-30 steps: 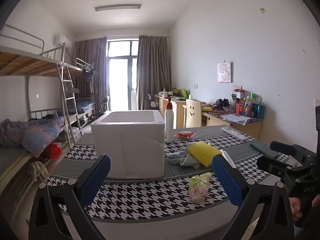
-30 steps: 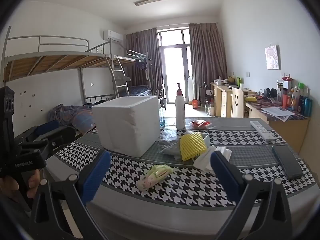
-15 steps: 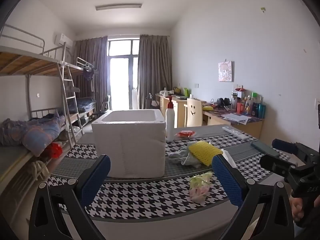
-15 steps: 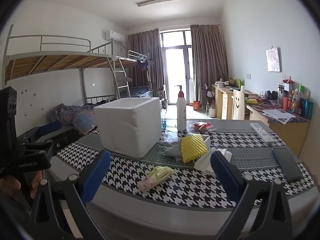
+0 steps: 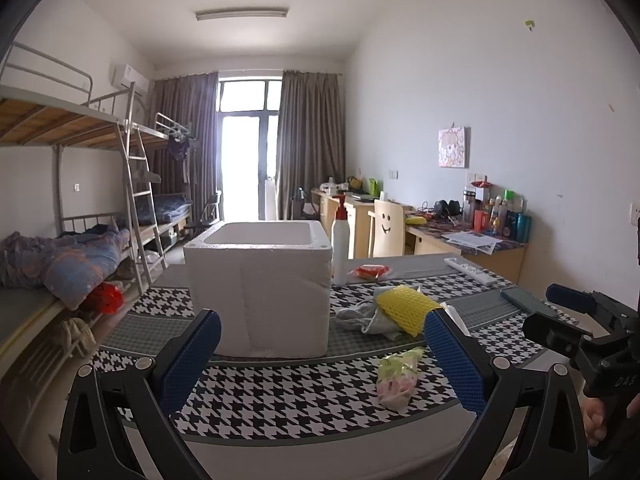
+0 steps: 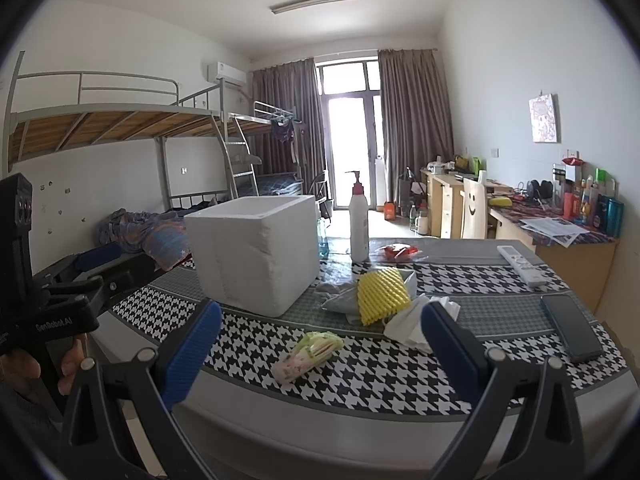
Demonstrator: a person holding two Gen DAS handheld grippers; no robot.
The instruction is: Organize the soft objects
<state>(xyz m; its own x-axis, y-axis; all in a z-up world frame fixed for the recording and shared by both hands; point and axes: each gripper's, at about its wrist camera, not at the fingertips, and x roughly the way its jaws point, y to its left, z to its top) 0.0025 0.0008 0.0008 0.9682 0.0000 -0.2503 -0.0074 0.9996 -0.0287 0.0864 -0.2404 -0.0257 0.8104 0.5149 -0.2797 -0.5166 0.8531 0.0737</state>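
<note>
White foam makes up the open-topped box (image 5: 258,292) that stands on the houndstooth-covered desk (image 5: 280,396), its mouth facing up, which suits it as the likely place for the soft things to go. Those soft things lie loose to the right of it: a yellow foam net sleeve (image 6: 382,296) rests on a crumpled grey cloth (image 5: 366,316), with a wad of white tissue (image 6: 412,320) just beside them, and a small green and pink pouch (image 6: 310,354) sits apart, nearer the front edge of the desk. None of them is in the box yet, so the sorting looks not yet begun. The left tongs (image 5: 320,356) hang before the desk with their blue pads spread wide and nothing between them; the right tongs (image 6: 320,350) are likewise spread wide and empty. Both sit back from the desk edge and point at the pile, probably to line up a first pick. The pouch, being nearest and on its own, seems the easiest first grab. A pump bottle (image 6: 359,222), a remote (image 6: 520,265) and a dark phone (image 6: 570,327) also sit on the desk; being hard, they likely stay where they are.
</note>
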